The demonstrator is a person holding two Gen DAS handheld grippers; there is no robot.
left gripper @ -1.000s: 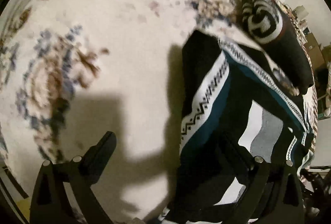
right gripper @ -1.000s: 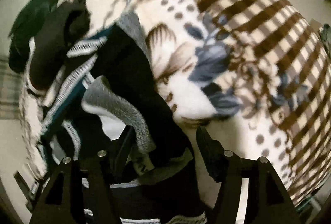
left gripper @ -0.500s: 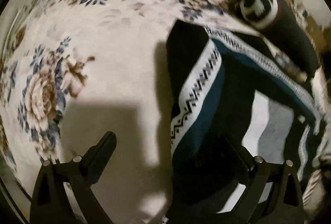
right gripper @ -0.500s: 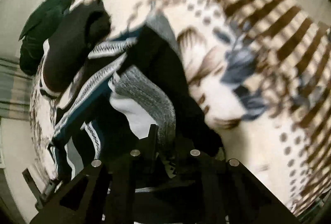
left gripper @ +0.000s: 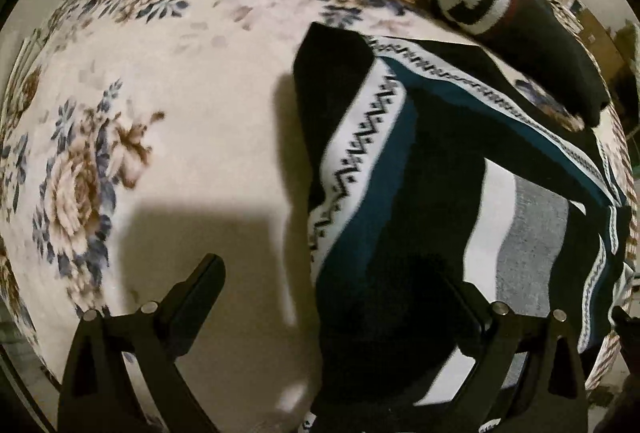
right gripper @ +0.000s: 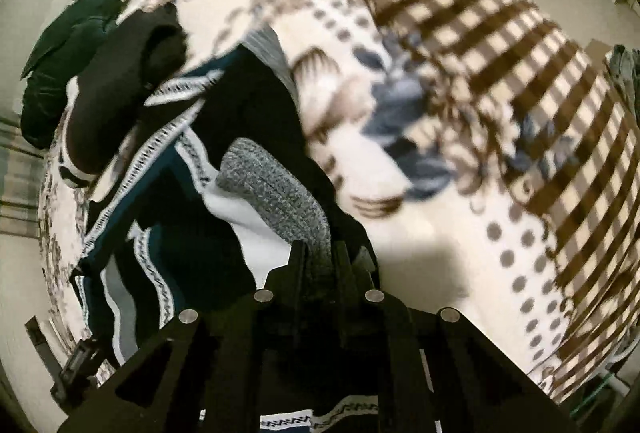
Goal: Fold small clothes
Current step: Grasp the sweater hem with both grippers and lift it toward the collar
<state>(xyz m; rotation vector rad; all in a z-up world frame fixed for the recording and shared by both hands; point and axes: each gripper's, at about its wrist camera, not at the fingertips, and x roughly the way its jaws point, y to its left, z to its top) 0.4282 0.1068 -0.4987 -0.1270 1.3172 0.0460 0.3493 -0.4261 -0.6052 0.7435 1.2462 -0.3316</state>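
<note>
A dark knit sweater (left gripper: 400,169) with teal, white zigzag and grey bands lies on a floral blanket (left gripper: 180,73). My left gripper (left gripper: 332,293) is open, its left finger over bare blanket, its right finger over the sweater's near edge. In the right wrist view my right gripper (right gripper: 320,253) is shut on the sweater's grey and black edge (right gripper: 276,193) and holds that fold lifted above the blanket (right gripper: 440,113). The rest of the sweater (right gripper: 160,193) trails to the left.
A folded black garment with a black-and-white striped part (left gripper: 480,1) lies beyond the sweater; it also shows in the right wrist view (right gripper: 116,81). A dark green garment (right gripper: 60,53) lies at the far blanket edge. The blanket's brown checked border (right gripper: 500,33) runs on the right.
My right gripper has closed on the grey and black edge of the sweater and lifted it. The left gripper stayed open and moved slightly along the sweater's near edge.
</note>
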